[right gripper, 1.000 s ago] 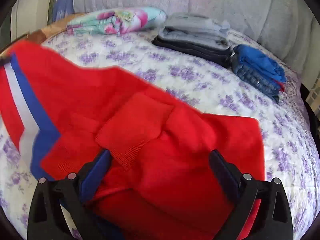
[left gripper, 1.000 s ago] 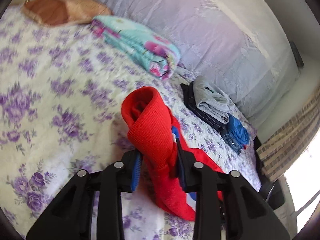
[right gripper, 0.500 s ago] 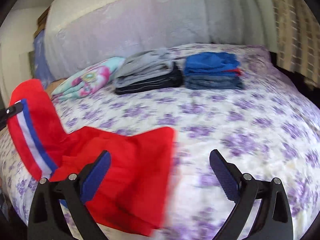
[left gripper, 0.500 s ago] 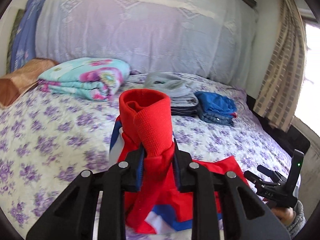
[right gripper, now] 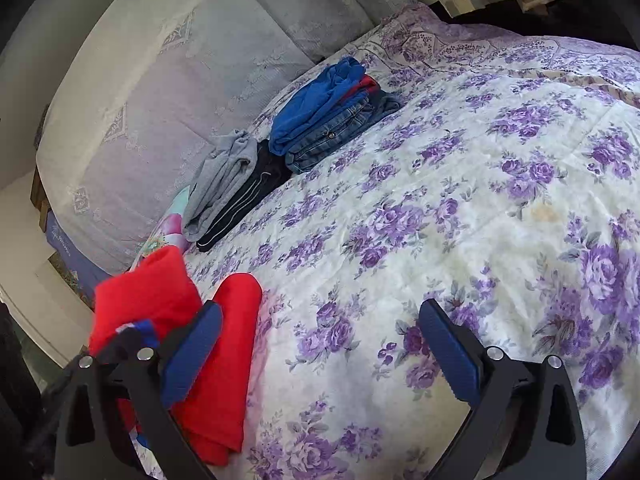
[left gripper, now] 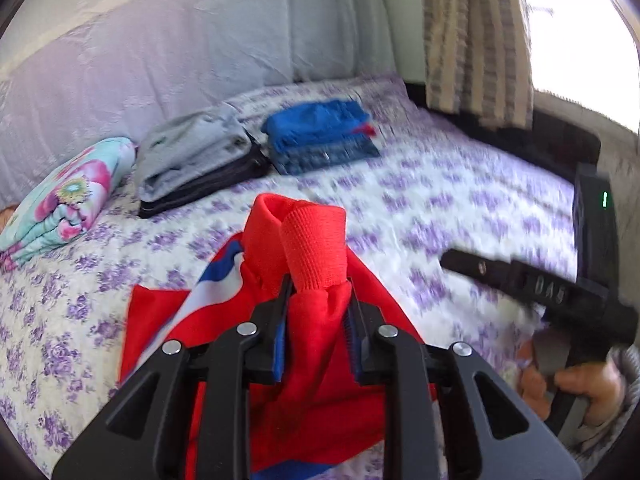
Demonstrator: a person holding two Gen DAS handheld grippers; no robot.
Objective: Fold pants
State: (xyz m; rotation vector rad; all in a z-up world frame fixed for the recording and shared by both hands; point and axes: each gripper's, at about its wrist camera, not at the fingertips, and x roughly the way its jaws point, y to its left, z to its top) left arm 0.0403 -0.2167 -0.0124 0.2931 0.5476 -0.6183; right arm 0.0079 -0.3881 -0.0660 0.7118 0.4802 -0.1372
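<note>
1. Left gripper [left gripper: 318, 300]: jaws narrow, clamped on a bunched red cuff of the pants [left gripper: 316, 344]. They closed a little further within the last second, cloth between them throughout. The ribbed cuff stands up past the pads; the fingertips are buried in fabric.
2. Pants hang from that grip and drape onto the bed [left gripper: 460, 200]. A white and blue side stripe [left gripper: 218, 284] shows at left. The lower edge of the garment is cut off by the frame and by the gripper's black arms.
3. Right gripper [right gripper: 320, 344]: jaws wide, nothing between the blue pads, only flowered bedspread behind. The red pants lie just beside its left finger, partly behind it; touching or not, cannot tell.
4. In the left wrist view the right gripper appears at right, blurred, gripped by a hand [left gripper: 576, 388] in a grey sleeve; its tips are hard to make out.
5. Far side of the bed: grey-and-black stack [left gripper: 196, 164], blue stack [left gripper: 320, 136] on jeans, red scrap poking out.
6. Flowered bundle [left gripper: 68, 196] at left, cut off by the frame edge; in the right wrist view mostly hidden behind the pants.
7. Curtain [left gripper: 476, 40] at upper right, window glare washes out beyond.
</note>
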